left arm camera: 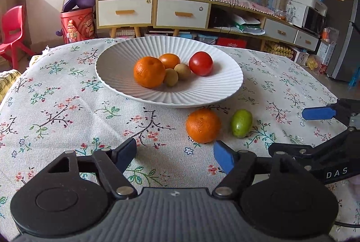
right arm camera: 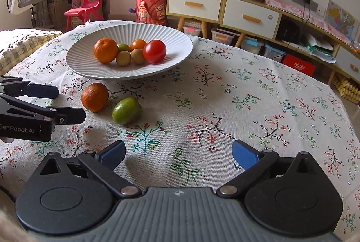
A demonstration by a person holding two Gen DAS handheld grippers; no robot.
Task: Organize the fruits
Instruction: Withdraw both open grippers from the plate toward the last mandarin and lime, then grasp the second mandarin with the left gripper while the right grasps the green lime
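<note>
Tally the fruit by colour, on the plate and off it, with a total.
Orange: 3, with two on the plate: a big one and a smaller one; one on the cloth
Red: 1, on the plate
Yellow-brown: 2, on the plate
Green: 2, one on the plate, one on the cloth
Total: 8

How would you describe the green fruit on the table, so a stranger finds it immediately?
Start at the white plate on the flowered tablecloth. In front of it, off the plate, lie two fruits side by side: an orange and the green fruit. It is the only green, oval one there.
</note>
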